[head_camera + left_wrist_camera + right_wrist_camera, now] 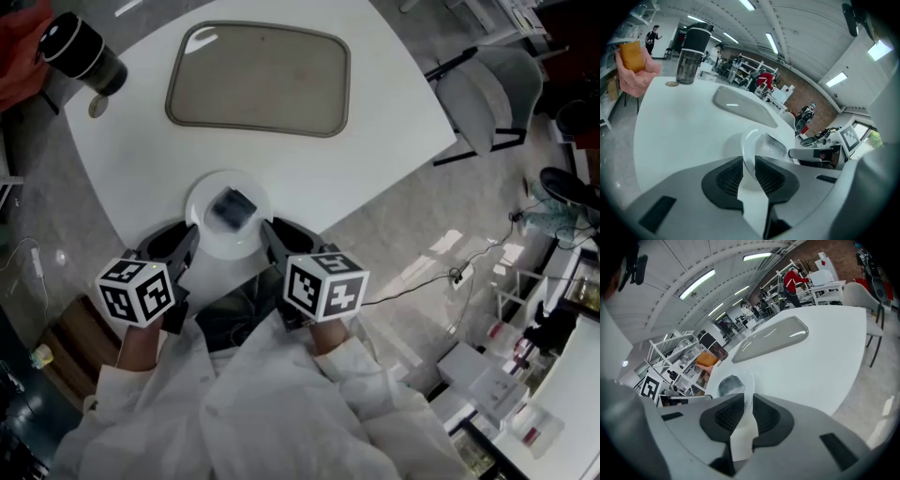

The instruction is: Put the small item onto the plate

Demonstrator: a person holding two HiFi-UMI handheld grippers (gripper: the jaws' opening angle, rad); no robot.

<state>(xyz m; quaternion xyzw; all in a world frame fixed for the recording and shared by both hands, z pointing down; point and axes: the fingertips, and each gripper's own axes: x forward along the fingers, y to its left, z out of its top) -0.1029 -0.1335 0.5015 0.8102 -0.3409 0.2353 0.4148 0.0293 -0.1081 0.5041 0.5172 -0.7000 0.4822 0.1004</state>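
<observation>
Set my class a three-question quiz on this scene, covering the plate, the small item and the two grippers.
1. Where does the small dark item lie? A) on the floor B) on the round white plate C) on the bare tabletop
2. True or false: the left gripper and the right gripper both grip the plate.
3. Fill in: each gripper's jaws are closed on the plate's ____.
Key: 1 B; 2 true; 3 rim.
</observation>
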